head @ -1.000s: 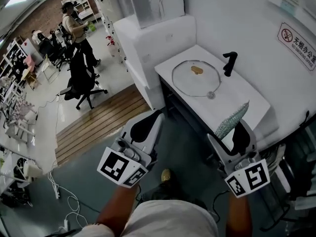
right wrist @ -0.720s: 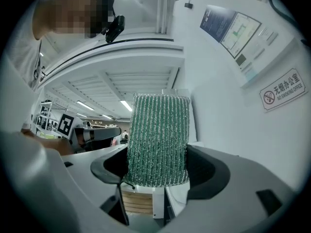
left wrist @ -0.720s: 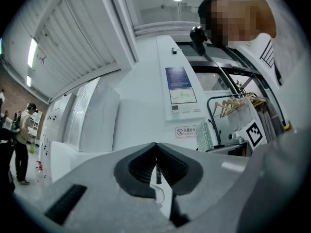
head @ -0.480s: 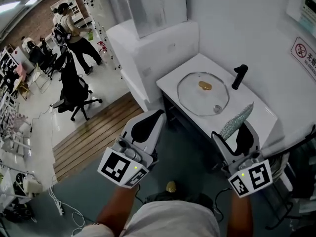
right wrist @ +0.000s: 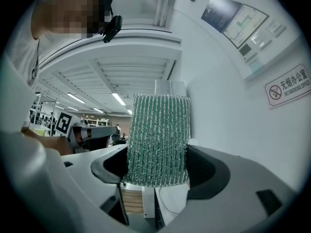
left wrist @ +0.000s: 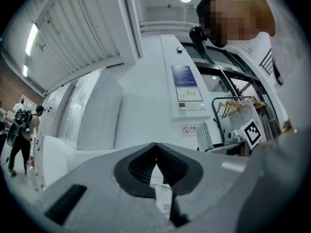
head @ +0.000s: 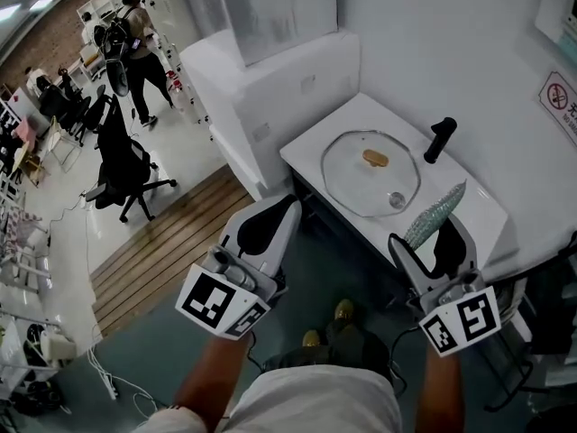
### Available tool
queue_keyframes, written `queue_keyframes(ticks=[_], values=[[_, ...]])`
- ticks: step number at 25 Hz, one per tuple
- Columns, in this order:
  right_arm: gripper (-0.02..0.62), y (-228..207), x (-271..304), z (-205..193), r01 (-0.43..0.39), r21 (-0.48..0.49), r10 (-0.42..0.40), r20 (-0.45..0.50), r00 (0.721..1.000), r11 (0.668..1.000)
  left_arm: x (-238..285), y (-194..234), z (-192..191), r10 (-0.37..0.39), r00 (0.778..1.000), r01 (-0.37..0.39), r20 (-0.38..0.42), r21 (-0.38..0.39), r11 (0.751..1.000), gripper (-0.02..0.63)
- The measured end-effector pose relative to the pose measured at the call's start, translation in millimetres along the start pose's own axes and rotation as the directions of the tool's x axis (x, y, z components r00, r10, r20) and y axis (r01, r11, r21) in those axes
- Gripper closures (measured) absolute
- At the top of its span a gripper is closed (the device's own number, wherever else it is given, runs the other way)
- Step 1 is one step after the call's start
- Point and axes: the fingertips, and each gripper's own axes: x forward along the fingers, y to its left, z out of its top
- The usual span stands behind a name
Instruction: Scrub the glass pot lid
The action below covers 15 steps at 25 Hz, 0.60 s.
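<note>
My right gripper (head: 431, 238) clamps the scrub pad (head: 434, 214), left gripper (head: 285, 209) jaws together; I'd lay it flat atop the glass pot lid (head: 359, 186)

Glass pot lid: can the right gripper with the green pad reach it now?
Probably yes. The round glass pot lid lies flat on the white counter, just ahead of the right gripper, shut on the green scouring pad. Nothing stands between; the black tap is beyond the lid.
</note>
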Motion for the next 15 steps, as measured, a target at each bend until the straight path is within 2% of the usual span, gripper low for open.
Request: queue_keyframes(ticks=[7,15], values=[[0.247,-19.6,20.3,-3.6,-0.009,0.002,0.009,-0.002,1.0,1.0,21.2,13.7,-7.5,0.01,1.0,-0.01,-0.013,-0.004,1.0,0.591],[0.247,-66.4,59.6,-11.0,-0.016,-0.012,0.016,-0.003,1.0,1.0,79.1,38.9,-25.6,0.013,0.999,-0.012,-0.03,0.008,1.0,0.591]])
